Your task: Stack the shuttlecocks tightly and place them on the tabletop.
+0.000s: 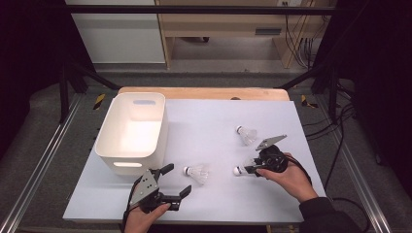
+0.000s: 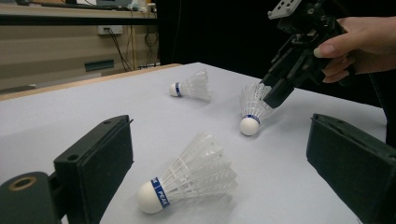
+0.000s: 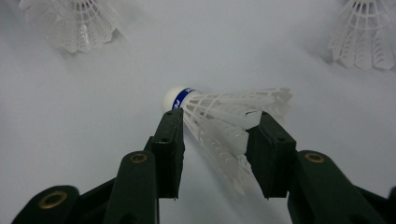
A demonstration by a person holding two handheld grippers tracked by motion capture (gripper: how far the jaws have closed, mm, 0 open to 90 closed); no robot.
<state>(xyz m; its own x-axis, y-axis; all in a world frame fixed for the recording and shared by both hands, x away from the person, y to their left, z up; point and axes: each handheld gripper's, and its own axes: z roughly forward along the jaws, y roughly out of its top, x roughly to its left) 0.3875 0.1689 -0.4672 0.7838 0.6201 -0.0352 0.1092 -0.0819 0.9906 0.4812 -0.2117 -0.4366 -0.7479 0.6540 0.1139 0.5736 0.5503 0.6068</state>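
Pale grey matting (image 1: pixel 218 199) covers the table, with dark floor and a wooden bench beyond. Nearest the person, at about 7 o'clock on the mat, the left gripper (image 1: pixel 176 180) rests with its jaws spread wide and nothing between them. Just ahead of it, near centre, lies one shuttlecock (image 1: pixel 197 173) on its side, cork toward 9 o'clock. At about 4 o'clock the right gripper (image 1: pixel 250 167) straddles a second shuttlecock (image 3: pixel 219 121): its pads flank the feather skirt (the left one looks to touch it near the cork, the right one at the feather tips), though I cannot tell whether they press. Farther off, toward 2 o'clock, a third shuttlecock (image 1: pixel 247 134) lies alone. At 10 o'clock stands a white tub (image 1: pixel 108 145), well apart from all three.
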